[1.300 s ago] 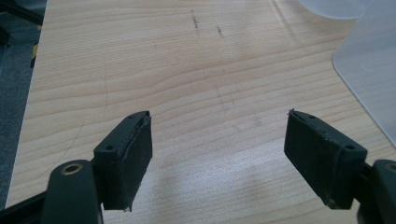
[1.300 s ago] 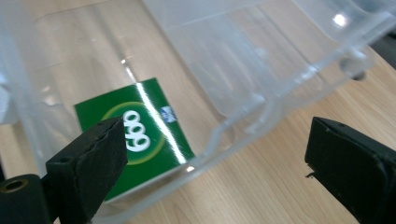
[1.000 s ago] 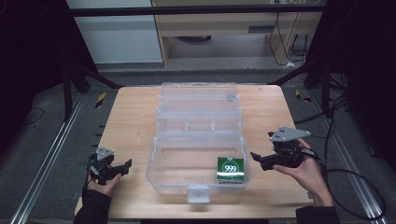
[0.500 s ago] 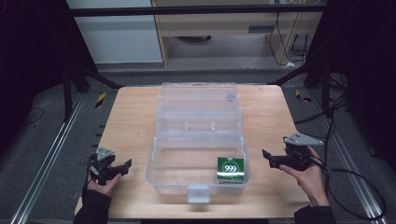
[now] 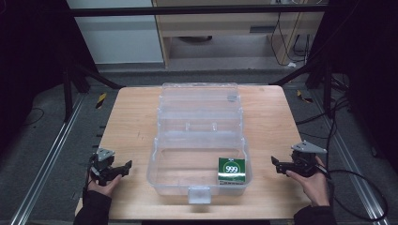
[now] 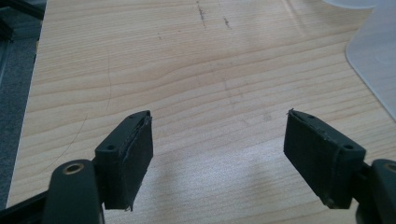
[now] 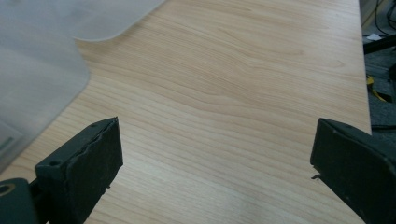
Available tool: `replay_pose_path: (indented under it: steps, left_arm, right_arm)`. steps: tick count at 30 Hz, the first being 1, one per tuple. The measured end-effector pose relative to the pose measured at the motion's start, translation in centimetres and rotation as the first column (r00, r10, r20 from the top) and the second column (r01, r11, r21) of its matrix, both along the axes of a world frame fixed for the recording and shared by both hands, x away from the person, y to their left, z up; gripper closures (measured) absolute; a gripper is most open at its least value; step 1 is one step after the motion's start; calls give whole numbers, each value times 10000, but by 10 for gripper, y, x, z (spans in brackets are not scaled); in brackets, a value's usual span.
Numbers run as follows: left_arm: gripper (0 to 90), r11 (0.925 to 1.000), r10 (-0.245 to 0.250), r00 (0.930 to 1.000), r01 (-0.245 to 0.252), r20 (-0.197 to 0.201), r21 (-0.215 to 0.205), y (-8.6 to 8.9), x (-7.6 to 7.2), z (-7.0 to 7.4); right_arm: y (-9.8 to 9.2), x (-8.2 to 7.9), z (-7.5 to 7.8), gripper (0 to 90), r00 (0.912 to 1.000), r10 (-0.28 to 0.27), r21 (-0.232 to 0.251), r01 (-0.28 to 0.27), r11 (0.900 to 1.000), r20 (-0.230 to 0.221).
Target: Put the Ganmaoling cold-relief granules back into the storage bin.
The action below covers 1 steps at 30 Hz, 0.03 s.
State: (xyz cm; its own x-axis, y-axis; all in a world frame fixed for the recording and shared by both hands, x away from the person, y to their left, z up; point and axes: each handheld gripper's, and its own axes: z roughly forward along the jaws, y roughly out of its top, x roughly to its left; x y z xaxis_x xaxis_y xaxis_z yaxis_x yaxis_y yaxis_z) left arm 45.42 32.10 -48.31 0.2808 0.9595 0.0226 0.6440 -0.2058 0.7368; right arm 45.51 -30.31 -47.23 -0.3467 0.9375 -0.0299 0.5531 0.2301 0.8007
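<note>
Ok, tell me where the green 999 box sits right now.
In the high view, the green 999 box stands inside the clear plastic case, in its near right corner, closest to the right claw on the table.

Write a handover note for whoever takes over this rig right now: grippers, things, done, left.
Left hand-held gripper: open, empty, low over the table, left of the clear plastic box.
Right hand-held gripper: empty, jaws just opening and now wide, right of the box.
Box: mid-table, lid folded back, open.
Green packet: stands inside the box in the near right corner, marked 999.
Done: packet appears placed; neither gripper touches anything.
Left: probably closing the lid; the latch at the front is undone.
</note>
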Motion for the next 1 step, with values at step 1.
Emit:
replay_pose_path:
  steps: [1]
  left_arm:
    - [227, 10000, 7, 10000, -7, -3, 17, 0, 0, 0]
  right_arm:
    - [-2, 0, -2, 28, 10000, -84, -40, 84, 10000, 7]
